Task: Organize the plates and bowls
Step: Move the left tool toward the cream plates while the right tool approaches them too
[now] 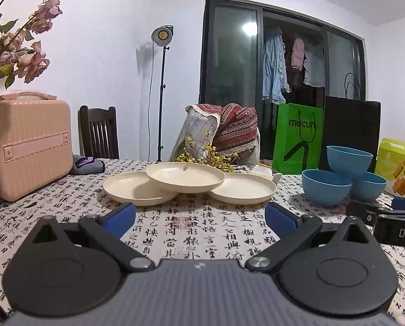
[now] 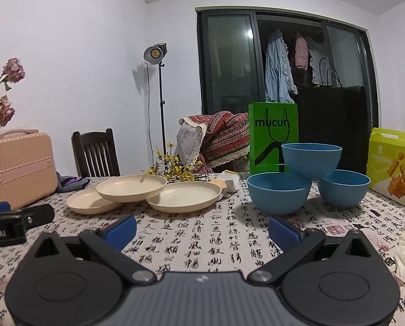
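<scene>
Straight ahead of the left gripper (image 1: 199, 217), whose jaws stand wide apart with nothing between them, three cream plates (image 1: 185, 177) lie on the calligraphy-print tablecloth (image 1: 197, 233): two flat on the cloth side by side, and a third resting on top, bridging the inner rims of both. Beyond the right-hand jaw and off to that side sit three blue bowls (image 1: 349, 160), two on the cloth and one perched upright across their rims. The right gripper (image 2: 202, 229) is likewise spread wide and empty above the cloth; from its camera the bowls (image 2: 311, 160) stand just past its right-hand jaw, while the plates (image 2: 131, 188) lie ahead of and beyond its left-hand jaw. Neither gripper touches any dish. Each gripper shows at the edge of the other's view, so the two are held side by side. Behind the plates lie sprigs of yellow flowers (image 1: 202, 157), and behind the bowls stands a green paper bag (image 2: 273, 135) with a black bag (image 2: 335, 125) next to it. Far off the left jaw of the left gripper a pink case (image 1: 25, 146) rests on the table, with a dark wooden chair (image 1: 99, 133) behind it.
</scene>
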Available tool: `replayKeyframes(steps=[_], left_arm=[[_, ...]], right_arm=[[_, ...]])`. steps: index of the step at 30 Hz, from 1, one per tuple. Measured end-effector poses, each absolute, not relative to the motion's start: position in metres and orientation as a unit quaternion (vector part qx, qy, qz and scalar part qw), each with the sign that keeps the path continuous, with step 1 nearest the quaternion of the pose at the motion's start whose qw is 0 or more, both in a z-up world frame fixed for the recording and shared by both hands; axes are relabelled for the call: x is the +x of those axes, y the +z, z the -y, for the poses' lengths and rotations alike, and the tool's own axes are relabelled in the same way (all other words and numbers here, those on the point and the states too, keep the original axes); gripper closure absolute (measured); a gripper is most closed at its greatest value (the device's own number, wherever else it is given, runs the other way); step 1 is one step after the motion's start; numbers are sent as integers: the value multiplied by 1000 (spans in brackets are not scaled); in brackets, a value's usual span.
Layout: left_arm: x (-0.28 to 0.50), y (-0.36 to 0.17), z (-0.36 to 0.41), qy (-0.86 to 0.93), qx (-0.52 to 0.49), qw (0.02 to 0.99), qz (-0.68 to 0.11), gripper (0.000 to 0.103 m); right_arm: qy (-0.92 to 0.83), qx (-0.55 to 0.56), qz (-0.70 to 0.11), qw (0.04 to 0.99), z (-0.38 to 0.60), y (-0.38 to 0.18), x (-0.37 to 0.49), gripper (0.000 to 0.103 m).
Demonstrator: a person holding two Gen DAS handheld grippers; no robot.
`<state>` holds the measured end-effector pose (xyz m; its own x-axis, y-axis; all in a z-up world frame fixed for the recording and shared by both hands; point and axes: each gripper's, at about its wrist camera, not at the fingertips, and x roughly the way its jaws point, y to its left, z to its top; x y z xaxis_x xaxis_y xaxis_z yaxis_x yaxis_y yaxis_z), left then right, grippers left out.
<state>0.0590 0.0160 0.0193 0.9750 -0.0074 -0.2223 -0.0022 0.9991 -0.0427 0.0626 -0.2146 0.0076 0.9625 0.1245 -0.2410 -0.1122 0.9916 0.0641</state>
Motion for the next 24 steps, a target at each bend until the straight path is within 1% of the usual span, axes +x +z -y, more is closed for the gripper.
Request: replayKeyframes(steps=[18,24], left_arm=[[105,27,-28,6,-31,990,-137,0],[118,34,-34,11,-51,989,-139,0]], right_arm=[[55,25,-118,991,218,22,113,0],[63,29,-122,990,216,27,125,0]])
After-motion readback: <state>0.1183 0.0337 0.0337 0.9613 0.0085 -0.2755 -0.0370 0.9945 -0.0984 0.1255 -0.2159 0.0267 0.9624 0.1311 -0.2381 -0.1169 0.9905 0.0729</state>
